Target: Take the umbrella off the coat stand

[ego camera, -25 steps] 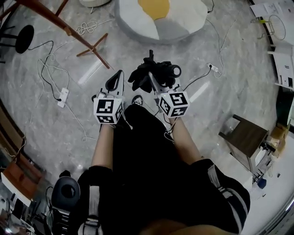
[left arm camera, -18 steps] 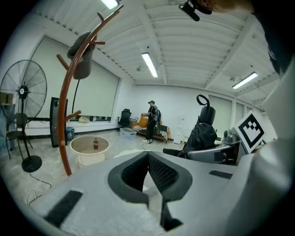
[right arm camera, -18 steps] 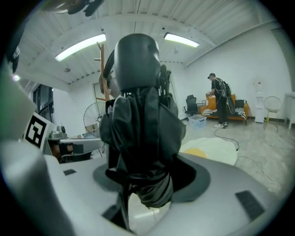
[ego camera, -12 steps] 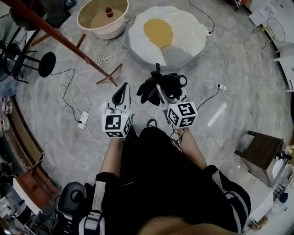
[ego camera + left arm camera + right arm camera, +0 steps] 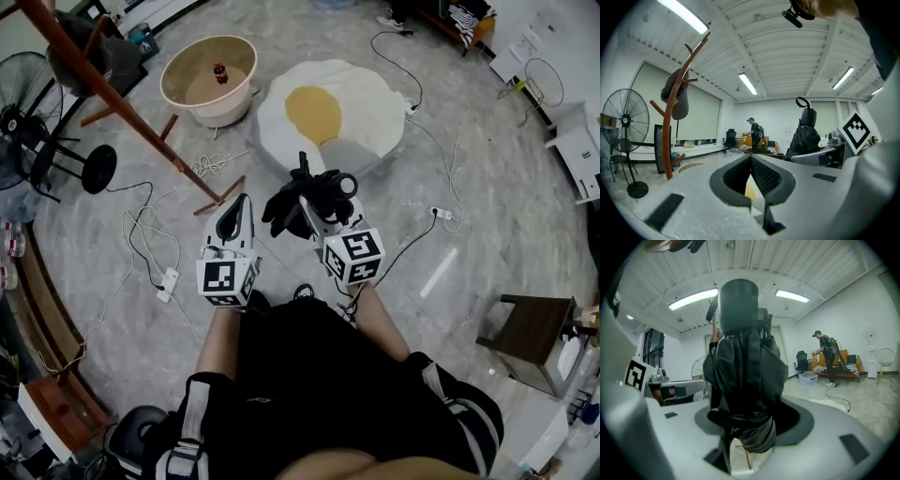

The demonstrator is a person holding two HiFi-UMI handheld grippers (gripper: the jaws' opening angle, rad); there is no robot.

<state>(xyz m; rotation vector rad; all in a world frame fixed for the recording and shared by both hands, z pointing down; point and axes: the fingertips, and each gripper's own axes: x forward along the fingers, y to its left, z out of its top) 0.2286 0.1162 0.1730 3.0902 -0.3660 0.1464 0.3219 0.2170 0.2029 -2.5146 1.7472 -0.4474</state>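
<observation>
The folded black umbrella (image 5: 298,195) sits mid-frame in the head view, clamped in the right gripper (image 5: 317,208) and well apart from the coat stand (image 5: 94,84) at upper left. It looks already free, so the carrier should hold firm and steer clear of the stand's arms. The left gripper (image 5: 244,200) is closed on nothing. Only the right gripper view shows the pads biting bunched fabric. Only the left gripper view shows the stand's hooks, with a grey cap (image 5: 677,96) hanging there.
</observation>
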